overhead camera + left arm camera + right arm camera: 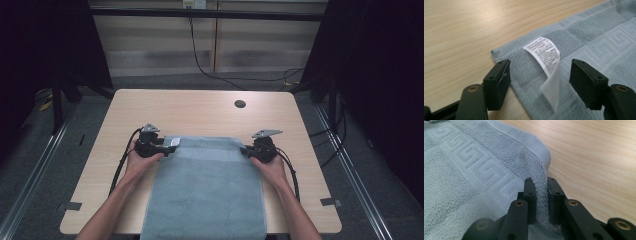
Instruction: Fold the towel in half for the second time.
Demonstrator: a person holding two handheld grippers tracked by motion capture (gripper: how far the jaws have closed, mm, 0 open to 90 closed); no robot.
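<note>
At the left of the high view, the person's left hand (135, 162) holds the left gripper (167, 148) at the far left corner of a grey-blue towel (205, 192). In the left gripper view its jaws are spread wide apart, one over the bare wood just off the towel's side edge, the other over the cloth, with the corner of the towel (584, 50) lying flat between them and gripped by neither. A white care label (546, 65), printed with small text too fine to read, is sewn near that corner and curls up and toward the camera between the jaws.

The towel lies spread on a light wooden table (200, 107), its far edge running between the two grippers and its near end hanging over the table's near edge. A woven band with a Greek-key pattern runs near the far hem. Beyond the towel, a small dark round hole (240, 104) sits in the tabletop.

At the right, the right hand (272, 167) holds the right gripper (246, 150) at the towel's far right corner. In the right gripper view (541, 192) its jaws are pressed together on a pinched-up fold of the towel's (469, 175) edge, which rises off the table into them.
</note>
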